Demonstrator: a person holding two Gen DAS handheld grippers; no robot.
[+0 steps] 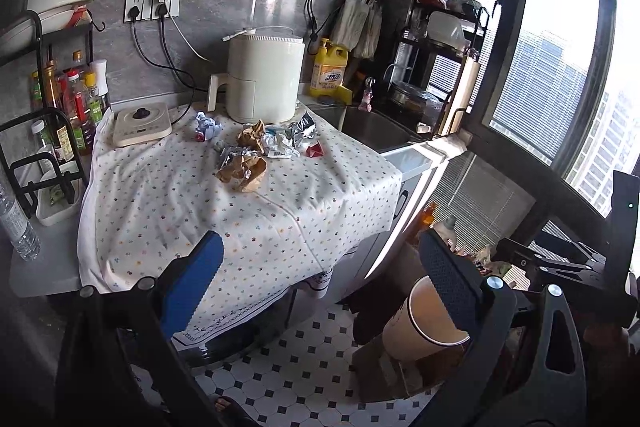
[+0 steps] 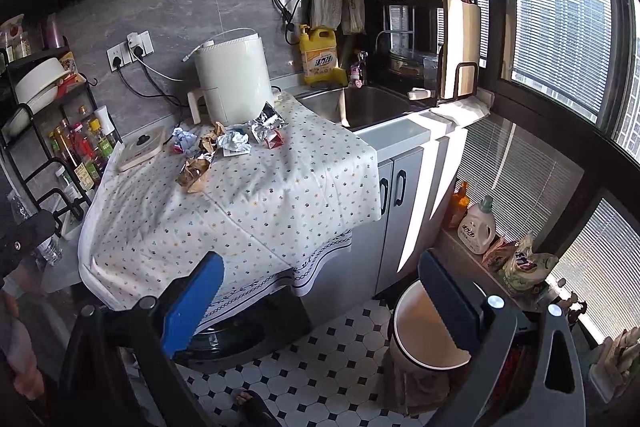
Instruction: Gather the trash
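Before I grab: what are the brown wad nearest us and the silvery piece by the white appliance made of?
The brown wad looks like matte kraft paper, creased and dull. The silvery piece looks like foil or metallised wrapper: its crinkled facets glint. Both seem light and crushable.

Trash pile (image 1: pixel 256 151) on the table (image 1: pixel 168 211); air fryer (image 1: pixel 264 79) behind at 12 o'clock, bin (image 1: pixel 424 323) on the floor at 4

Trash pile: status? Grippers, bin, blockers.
Both grippers, left and right, open, empty, short of the table. Trash untouched on the cloth, by the fryer. Bin open on the floor, lower right. Nothing in the way.
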